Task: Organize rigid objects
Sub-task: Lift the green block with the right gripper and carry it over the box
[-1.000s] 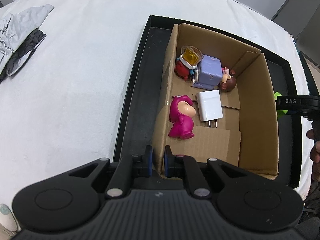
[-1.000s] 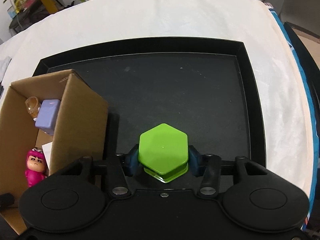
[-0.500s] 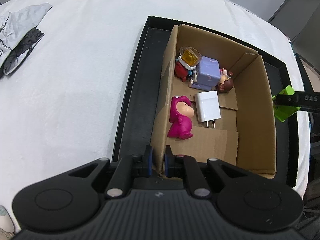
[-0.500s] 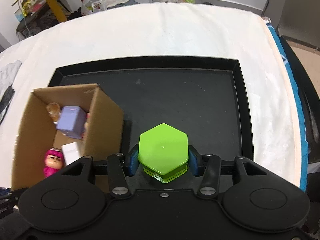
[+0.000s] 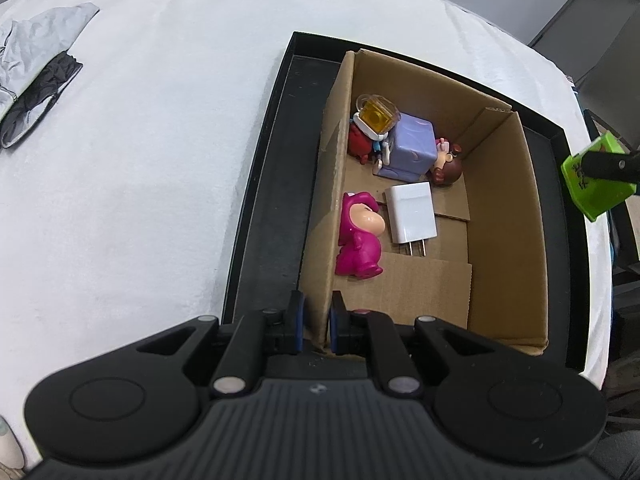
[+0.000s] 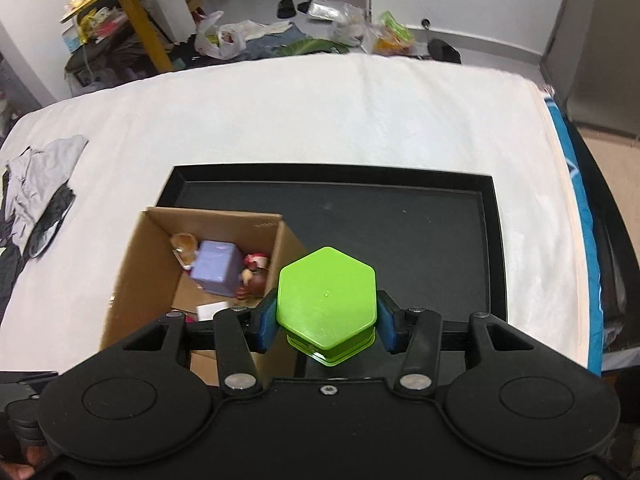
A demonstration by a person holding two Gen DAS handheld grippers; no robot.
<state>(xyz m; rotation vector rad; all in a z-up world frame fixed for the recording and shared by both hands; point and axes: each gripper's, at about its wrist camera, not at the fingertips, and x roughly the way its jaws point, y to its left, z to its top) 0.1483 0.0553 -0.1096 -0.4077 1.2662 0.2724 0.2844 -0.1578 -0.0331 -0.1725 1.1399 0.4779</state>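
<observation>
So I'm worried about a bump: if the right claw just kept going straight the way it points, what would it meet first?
Probably the black tray floor beyond the cardboard box. The right claw, shut on the green hexagonal box, points past the box's right wall, though depth is unclear.

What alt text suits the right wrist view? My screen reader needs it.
The right hand-held gripper grips a lime-green hexagonal plastic box above a black tray, beside an open cardboard box holding small toys.
</observation>
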